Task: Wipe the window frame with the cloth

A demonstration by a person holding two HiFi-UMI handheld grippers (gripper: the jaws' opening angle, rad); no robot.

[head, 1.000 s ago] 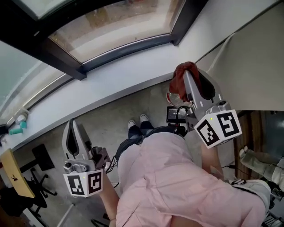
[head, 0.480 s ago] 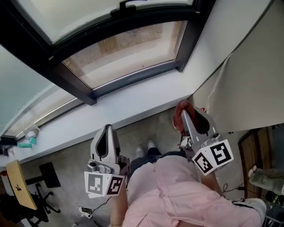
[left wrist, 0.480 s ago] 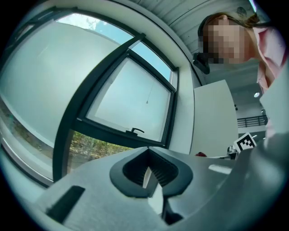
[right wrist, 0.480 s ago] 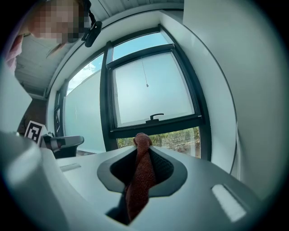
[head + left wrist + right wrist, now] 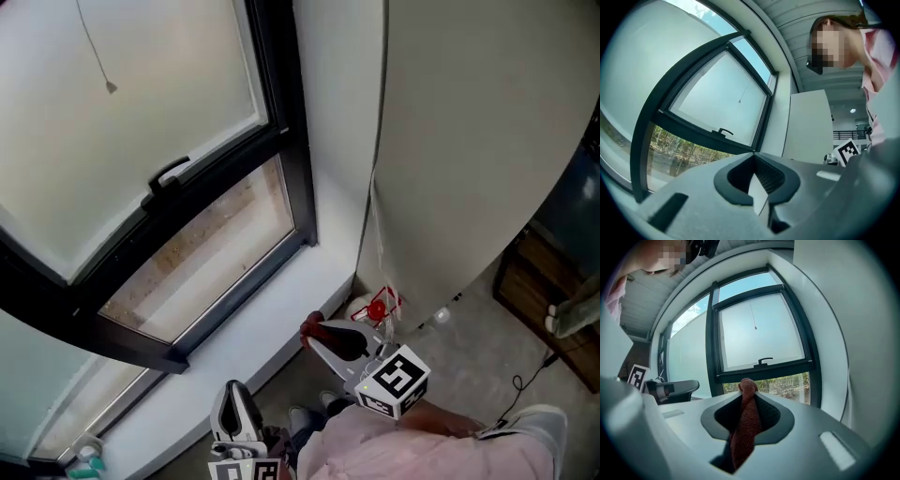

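The right gripper [image 5: 314, 330] is pinching the red-brown cloth [image 5: 745, 427]: in the right gripper view its jaws are pressing together on the cloth, with a twisted strip of fabric running down through the recess between them and a small knob of fabric protruding past the tips. In the head view, the cloth [image 5: 307, 326] is showing as a small red tuft at the jaw tips, and the right gripper is holding it in the air above the right end of the white window sill [image 5: 253, 342], near the lower right corner of the black window frame [image 5: 300, 202] and apart from it. The frame's lower rail [image 5: 764, 372] is carrying a black handle [image 5: 765, 361]. The left gripper [image 5: 232, 398] is hanging lower, at the bottom edge of the head view, well apart from the frame. In the left gripper view its jaws [image 5: 754, 157] are pressing together with nothing between them and are pointing up toward the frame [image 5: 761, 133].
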